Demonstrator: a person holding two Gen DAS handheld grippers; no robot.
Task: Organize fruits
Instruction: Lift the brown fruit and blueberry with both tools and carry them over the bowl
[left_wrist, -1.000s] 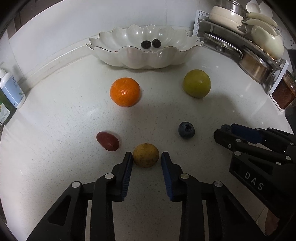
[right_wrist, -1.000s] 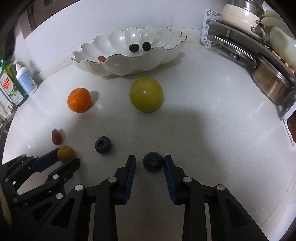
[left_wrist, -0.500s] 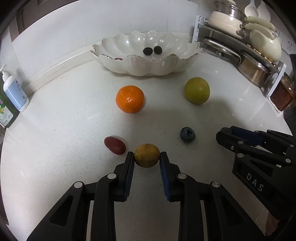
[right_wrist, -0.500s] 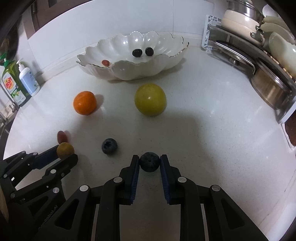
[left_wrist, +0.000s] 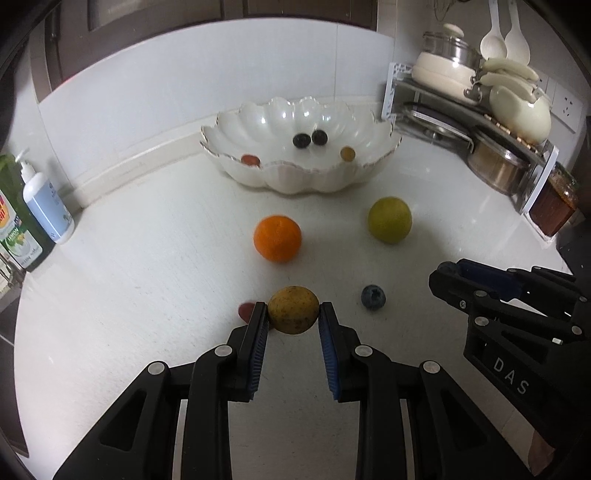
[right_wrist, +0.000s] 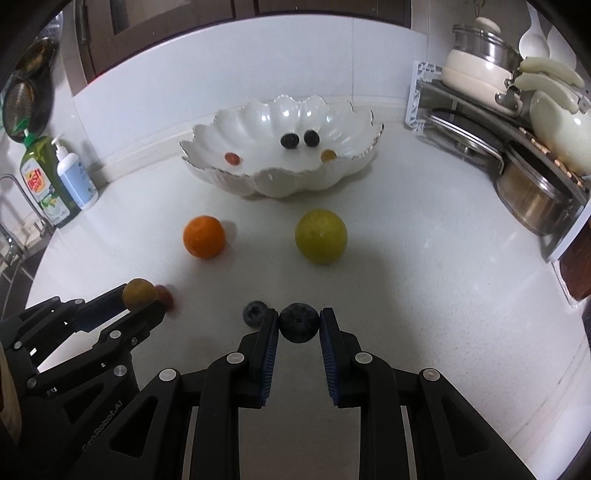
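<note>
White speckled kitchen surface (left_wrist: 129, 295), scalloped white ceramic bowl (left_wrist: 258, 173) at the back. Left gripper (left_wrist: 293, 317) clamping a small speckled yellow fruit (left_wrist: 293, 309), right gripper (right_wrist: 298, 326) pinching a dark blueberry (right_wrist: 298, 322) — both clear of the surface. Next, probably: carry over the bowl's rim, then release.

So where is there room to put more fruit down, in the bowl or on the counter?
The white bowl has bare room across its back and middle; two dark berries, a red fruit and a yellow one sit nearer the front. The counter is bare right of the green fruit. It is crowded near the grippers, around the orange.
</note>
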